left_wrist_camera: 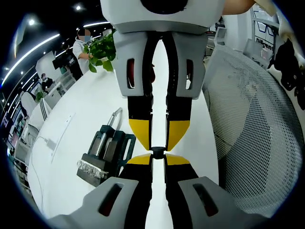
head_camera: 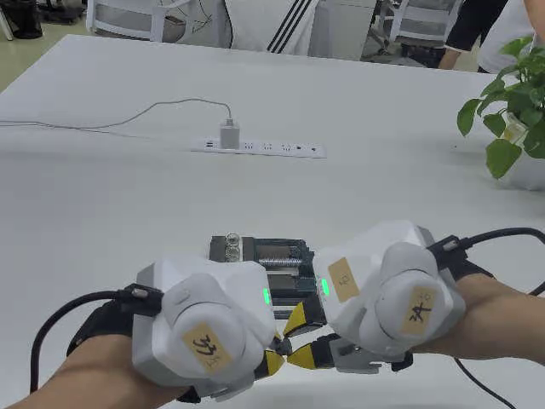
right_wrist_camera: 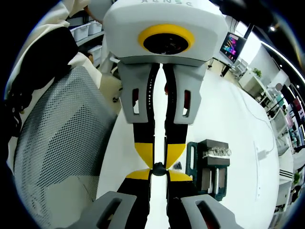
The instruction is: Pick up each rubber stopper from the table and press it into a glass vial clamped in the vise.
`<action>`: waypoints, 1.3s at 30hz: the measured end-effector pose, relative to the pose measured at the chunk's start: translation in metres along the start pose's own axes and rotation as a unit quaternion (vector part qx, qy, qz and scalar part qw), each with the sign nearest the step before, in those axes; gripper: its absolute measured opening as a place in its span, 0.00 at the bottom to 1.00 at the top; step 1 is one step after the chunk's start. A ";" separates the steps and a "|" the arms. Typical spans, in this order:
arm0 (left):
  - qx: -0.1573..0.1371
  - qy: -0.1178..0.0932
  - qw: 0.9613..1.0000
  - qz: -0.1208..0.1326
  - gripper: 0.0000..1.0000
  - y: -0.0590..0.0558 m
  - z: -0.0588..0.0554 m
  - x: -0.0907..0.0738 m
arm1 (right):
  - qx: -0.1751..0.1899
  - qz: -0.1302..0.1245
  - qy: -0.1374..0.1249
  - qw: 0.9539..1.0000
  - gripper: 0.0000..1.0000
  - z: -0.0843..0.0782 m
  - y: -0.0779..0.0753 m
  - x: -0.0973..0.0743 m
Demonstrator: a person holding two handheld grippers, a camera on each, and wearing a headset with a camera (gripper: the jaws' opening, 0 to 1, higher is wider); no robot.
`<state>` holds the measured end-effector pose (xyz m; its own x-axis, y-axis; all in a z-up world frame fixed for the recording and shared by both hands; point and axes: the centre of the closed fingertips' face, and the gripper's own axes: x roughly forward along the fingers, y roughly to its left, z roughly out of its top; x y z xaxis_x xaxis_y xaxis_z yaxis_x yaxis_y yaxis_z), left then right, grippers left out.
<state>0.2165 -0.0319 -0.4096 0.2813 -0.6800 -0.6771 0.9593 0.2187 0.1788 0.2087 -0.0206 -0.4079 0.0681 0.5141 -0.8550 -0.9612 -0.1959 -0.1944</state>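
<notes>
Jaw tips nose to nose

Left gripper (left_wrist_camera: 158,161) and right gripper (right_wrist_camera: 158,175) meet tip to tip, each with its jaws nearly together. Small dark rubber stopper (right_wrist_camera: 158,167) sits where the four tips meet; cannot tell which pair grips it. Vise (right_wrist_camera: 209,181) with glass vials (right_wrist_camera: 217,152) stands just right of the right gripper's jaws.

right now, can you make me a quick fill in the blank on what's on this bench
1. The left tongs and right tongs meet tip to tip, with a small dark ___ between their tips.
2. The vials stand in a row in the ___.
3. The white charger is plugged into the ___.
4. Both tongs have ___ tips.

Missing words: stopper; vise; power strip; yellow.
</notes>
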 end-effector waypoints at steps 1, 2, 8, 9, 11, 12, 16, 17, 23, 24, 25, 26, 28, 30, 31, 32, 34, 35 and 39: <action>-0.001 0.000 1.000 0.000 0.05 0.000 0.000 0.000 | 0.001 0.001 0.000 1.000 0.07 0.000 0.000 0.000; -0.002 0.000 1.000 0.000 0.05 0.000 0.000 0.000 | 0.000 0.001 -0.001 1.000 0.07 0.000 0.000 0.000; -0.014 -0.002 1.000 -0.001 0.05 -0.001 -0.002 0.000 | 0.003 0.003 -0.002 1.000 0.07 0.001 0.002 0.001; -0.018 -0.004 1.000 -0.001 0.04 -0.001 -0.002 0.000 | 0.003 0.004 -0.004 1.000 0.07 0.001 0.002 0.001; -0.028 -0.010 1.000 -0.002 0.04 -0.002 -0.003 0.000 | 0.009 0.006 -0.007 1.000 0.07 0.000 0.003 0.002; -0.034 -0.013 0.999 -0.002 0.04 -0.002 -0.003 0.000 | 0.010 0.008 -0.010 1.000 0.07 0.000 0.003 0.002; -0.048 -0.028 0.998 -0.003 0.04 -0.004 -0.003 -0.001 | 0.019 0.015 -0.022 0.999 0.08 0.000 0.005 0.000; -0.049 -0.030 0.998 -0.003 0.04 -0.004 -0.002 -0.001 | 0.021 0.015 -0.024 0.999 0.08 0.000 0.004 0.000; -0.066 -0.045 0.997 -0.002 0.04 -0.006 -0.004 -0.002 | 0.055 0.012 -0.052 0.997 0.18 0.000 -0.002 -0.008; -0.070 -0.047 0.996 -0.001 0.04 -0.006 -0.004 -0.003 | 0.065 0.016 -0.062 0.996 0.18 0.002 -0.002 -0.010; -0.075 -0.053 0.996 0.001 0.04 -0.006 -0.004 -0.004 | 0.085 0.024 -0.078 0.993 0.17 0.003 -0.001 -0.012; -0.079 -0.058 0.995 0.004 0.04 -0.004 -0.003 -0.005 | 0.096 0.026 -0.085 0.991 0.17 0.002 -0.002 -0.013; -0.091 -0.068 0.994 0.011 0.04 -0.002 -0.002 -0.007 | 0.115 0.034 -0.103 0.987 0.19 0.001 -0.002 -0.015; -0.097 -0.077 0.992 0.014 0.04 0.000 -0.001 -0.010 | 0.138 0.040 -0.119 0.982 0.17 0.002 -0.002 -0.017; -0.099 -0.079 0.992 0.016 0.04 0.001 -0.001 -0.010 | 0.148 0.043 -0.124 0.980 0.16 0.002 -0.002 -0.017; -0.100 -0.080 0.992 0.017 0.04 0.002 0.000 -0.011 | 0.152 0.044 -0.128 0.979 0.16 0.002 -0.002 -0.017; -0.101 -0.083 0.991 0.020 0.04 0.003 0.000 -0.012 | 0.164 0.048 -0.134 0.976 0.17 0.003 -0.001 -0.016; -0.103 -0.083 0.991 0.017 0.04 0.002 0.000 -0.012 | 0.163 0.047 -0.134 0.976 0.17 0.004 -0.001 -0.016; -0.102 -0.087 0.991 0.014 0.04 0.000 0.001 -0.013 | 0.165 0.049 -0.137 0.975 0.15 0.007 -0.001 -0.014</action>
<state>0.2130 -0.0236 -0.3996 0.3248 -0.7782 -0.5375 0.9309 0.3635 0.0363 0.2072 -0.0213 -0.3922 -0.0590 0.7196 -0.6918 -0.9963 0.0011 0.0860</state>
